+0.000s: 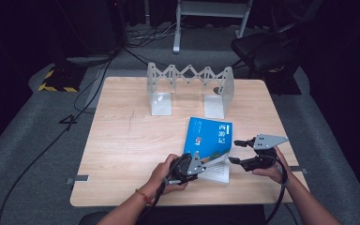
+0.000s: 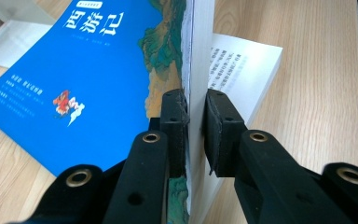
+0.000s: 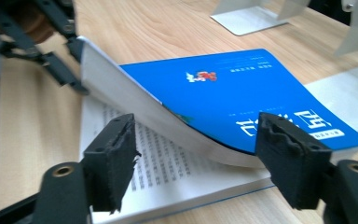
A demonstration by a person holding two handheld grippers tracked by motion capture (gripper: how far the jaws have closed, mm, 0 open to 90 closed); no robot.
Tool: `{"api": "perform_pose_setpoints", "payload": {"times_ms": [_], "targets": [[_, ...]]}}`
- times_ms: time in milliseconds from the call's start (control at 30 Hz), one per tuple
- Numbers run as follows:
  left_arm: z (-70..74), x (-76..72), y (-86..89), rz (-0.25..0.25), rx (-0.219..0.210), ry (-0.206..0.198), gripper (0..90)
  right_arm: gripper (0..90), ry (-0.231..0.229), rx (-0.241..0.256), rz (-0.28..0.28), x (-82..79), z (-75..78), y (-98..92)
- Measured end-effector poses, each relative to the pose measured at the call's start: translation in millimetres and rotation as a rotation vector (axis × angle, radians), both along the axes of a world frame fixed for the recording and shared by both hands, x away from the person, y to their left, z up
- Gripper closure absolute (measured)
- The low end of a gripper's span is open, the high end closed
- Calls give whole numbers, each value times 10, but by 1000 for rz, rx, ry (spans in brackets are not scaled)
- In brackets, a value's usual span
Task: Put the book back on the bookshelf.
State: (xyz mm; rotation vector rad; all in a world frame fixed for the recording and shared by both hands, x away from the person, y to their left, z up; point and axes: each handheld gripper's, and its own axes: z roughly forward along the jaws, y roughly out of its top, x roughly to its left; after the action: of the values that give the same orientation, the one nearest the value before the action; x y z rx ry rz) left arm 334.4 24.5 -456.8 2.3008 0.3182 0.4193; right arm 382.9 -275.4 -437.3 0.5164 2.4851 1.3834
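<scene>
At six o'clock on the counter (image 1: 122, 140), left claw (image 2: 193, 126) clamped the paperback's (image 1: 209, 138) floppy, light front block; right claw (image 3: 196, 158) gaped empty beside.

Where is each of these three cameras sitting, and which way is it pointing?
High view: above the person's side, looking forward and down on the table; forearms, both hands, left claw, right claw.
Left gripper view: rides the left claw, looking along its jaws, shut on a lifted stack of the blue book.
Right gripper view: rides the right claw, jaws apart, facing the book's open pages.
All three share the book; high and right views share the white bookend.
</scene>
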Motion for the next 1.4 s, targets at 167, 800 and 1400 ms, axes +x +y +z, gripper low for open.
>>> {"api": "perform_pose_setpoints", "payload": {"times_ms": [167, 800, 1400], "targets": [[2, 26, 114, -3, 3, 7, 790, 290, -40, -29, 77, -17, 16, 71], [36, 71, 682, 40, -26, 45, 787, 563, -151, -166, 145, 334, -295, 421], [48, -51, 513, 200, -30, -17, 546, 702, -213, -265, 139, -25, -138, 867]]}}
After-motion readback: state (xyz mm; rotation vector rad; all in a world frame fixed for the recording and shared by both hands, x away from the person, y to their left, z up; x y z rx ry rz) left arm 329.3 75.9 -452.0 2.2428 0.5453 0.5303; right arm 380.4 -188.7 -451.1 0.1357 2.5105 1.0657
